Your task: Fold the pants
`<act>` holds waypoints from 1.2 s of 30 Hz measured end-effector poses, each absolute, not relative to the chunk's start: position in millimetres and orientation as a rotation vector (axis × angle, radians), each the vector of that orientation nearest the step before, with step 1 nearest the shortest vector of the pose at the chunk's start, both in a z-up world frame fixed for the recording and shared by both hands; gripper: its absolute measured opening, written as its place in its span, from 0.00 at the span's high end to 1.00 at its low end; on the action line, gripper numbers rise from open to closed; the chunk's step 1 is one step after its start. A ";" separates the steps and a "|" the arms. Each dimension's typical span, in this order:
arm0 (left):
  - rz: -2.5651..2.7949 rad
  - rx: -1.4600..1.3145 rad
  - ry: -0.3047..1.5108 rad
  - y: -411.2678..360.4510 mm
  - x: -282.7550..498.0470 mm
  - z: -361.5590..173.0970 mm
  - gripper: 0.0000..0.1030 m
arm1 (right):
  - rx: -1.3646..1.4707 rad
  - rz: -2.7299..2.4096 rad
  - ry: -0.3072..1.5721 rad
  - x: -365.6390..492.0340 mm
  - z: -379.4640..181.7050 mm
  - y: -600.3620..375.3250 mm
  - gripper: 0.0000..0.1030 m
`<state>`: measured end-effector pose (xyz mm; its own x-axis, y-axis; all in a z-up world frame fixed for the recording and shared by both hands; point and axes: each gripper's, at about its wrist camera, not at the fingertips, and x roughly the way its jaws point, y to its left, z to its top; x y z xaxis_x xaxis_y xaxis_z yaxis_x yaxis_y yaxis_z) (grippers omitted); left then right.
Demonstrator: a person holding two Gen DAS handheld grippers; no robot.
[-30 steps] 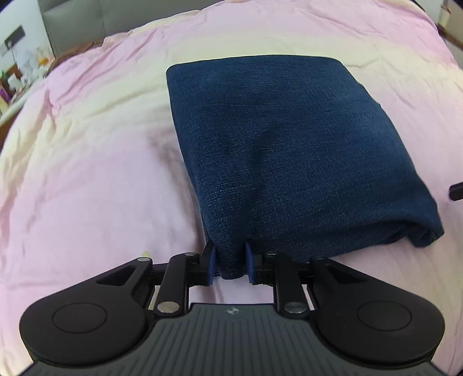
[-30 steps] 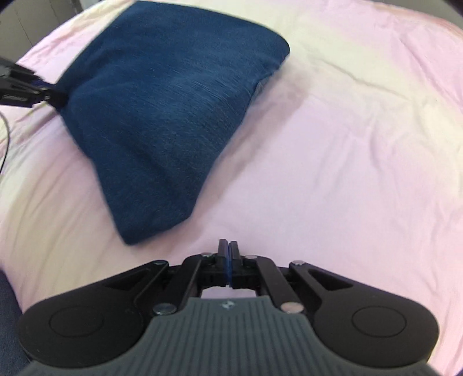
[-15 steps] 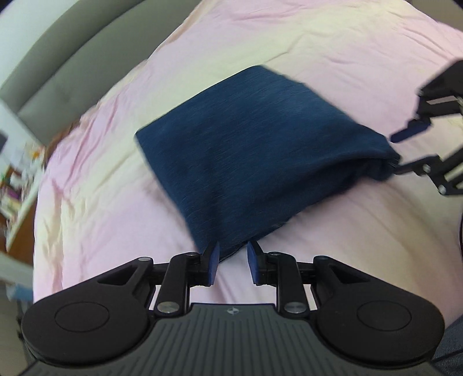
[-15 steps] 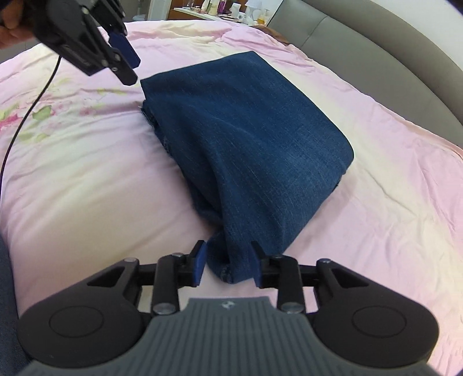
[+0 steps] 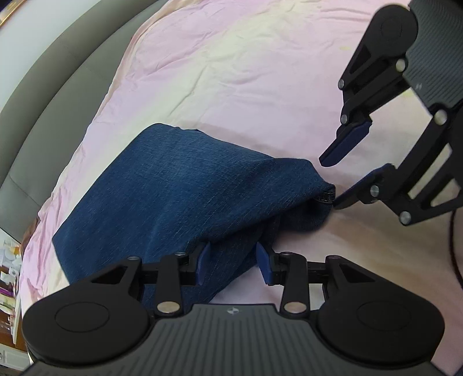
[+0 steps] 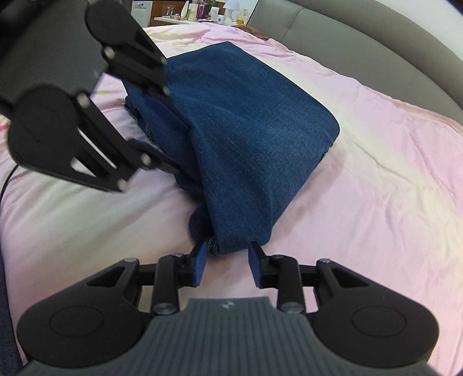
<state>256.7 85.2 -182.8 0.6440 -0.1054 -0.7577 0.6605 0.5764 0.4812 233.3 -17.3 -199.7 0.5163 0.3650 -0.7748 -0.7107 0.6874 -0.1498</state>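
Note:
Dark blue denim pants (image 5: 179, 185) lie folded into a thick bundle on the pink bed sheet; they also show in the right wrist view (image 6: 249, 121). My left gripper (image 5: 233, 261) is open, its jaws standing either side of the bundle's near edge. My right gripper (image 6: 227, 261) is open around another corner of the bundle. In the left wrist view the right gripper (image 5: 332, 182) is at the bundle's right corner, jaws apart. In the right wrist view the left gripper (image 6: 165, 133) is at the bundle's left side.
The pink sheet (image 5: 246, 72) covers the bed on all sides of the pants. A grey padded headboard (image 5: 52, 63) curves along the bed's far edge. A side table with bottles and cups (image 6: 199, 13) stands beyond the bed.
My left gripper let go of the bundle's edge and both grippers opened wider. Both swung to new corners of the bundle and moved closer to each other.

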 end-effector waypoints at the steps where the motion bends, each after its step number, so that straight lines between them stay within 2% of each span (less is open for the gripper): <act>1: -0.491 0.867 0.739 82.6 256.7 -187.5 0.57 | -0.480 0.686 0.790 233.8 -200.3 -17.8 0.73; 2: -0.478 0.892 0.729 80.5 256.5 -192.4 0.59 | -0.472 0.691 0.790 234.1 -200.8 -18.5 0.73; 5: -0.481 0.903 0.716 79.2 252.0 -194.8 0.82 | -0.446 0.696 0.781 235.2 -201.9 -19.6 0.73; 6: -0.497 0.898 0.715 80.2 248.4 -191.3 0.97 | -0.439 0.693 0.780 236.7 -202.1 -20.2 0.74; 7: -0.501 0.900 0.718 80.4 246.0 -189.5 0.99 | -0.431 0.688 0.781 237.7 -202.1 -21.1 0.75; 8: -0.505 0.902 0.715 81.1 243.0 -187.3 0.99 | -0.422 0.688 0.785 238.9 -202.3 -22.3 0.75; 11: -0.531 0.891 0.732 86.5 237.2 -180.7 1.00 | -0.377 0.706 0.813 240.3 -201.1 -30.0 0.85; 14: -0.534 0.877 0.771 92.0 236.3 -180.2 1.00 | -0.369 0.719 0.838 239.1 -202.0 -34.1 1.00; 19: -0.489 0.882 0.857 115.1 227.8 -191.7 1.00 | -0.375 0.683 0.899 236.4 -211.1 -45.5 1.00; 23: -0.379 0.768 0.858 142.9 233.4 -172.0 1.00 | -0.343 0.684 0.899 236.1 -205.5 -54.6 1.00; 25: -0.322 0.690 0.860 157.1 245.1 -156.0 0.97 | -0.324 0.674 0.888 239.4 -200.5 -55.5 0.99; 28: -0.235 0.547 0.831 183.1 265.3 -128.2 0.90 | -0.298 0.652 0.863 251.9 -192.8 -54.2 0.92; 33: -0.111 0.313 0.815 223.3 307.9 -107.8 0.90 | -0.218 0.614 0.834 282.5 -183.6 -48.1 0.92; 35: -0.086 0.162 0.847 240.1 328.4 -106.8 0.80 | -0.178 0.596 0.825 300.7 -180.3 -42.9 0.82; 36: -0.085 0.092 0.850 247.1 335.5 -108.1 0.69 | -0.145 0.582 0.827 310.5 -178.7 -41.7 0.70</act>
<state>335.5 247.1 -108.1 0.6570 -0.0383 -0.7529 0.1118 0.9926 0.0471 310.5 -41.7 -178.7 0.5315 0.4313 -0.7290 -0.5411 0.8351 0.0996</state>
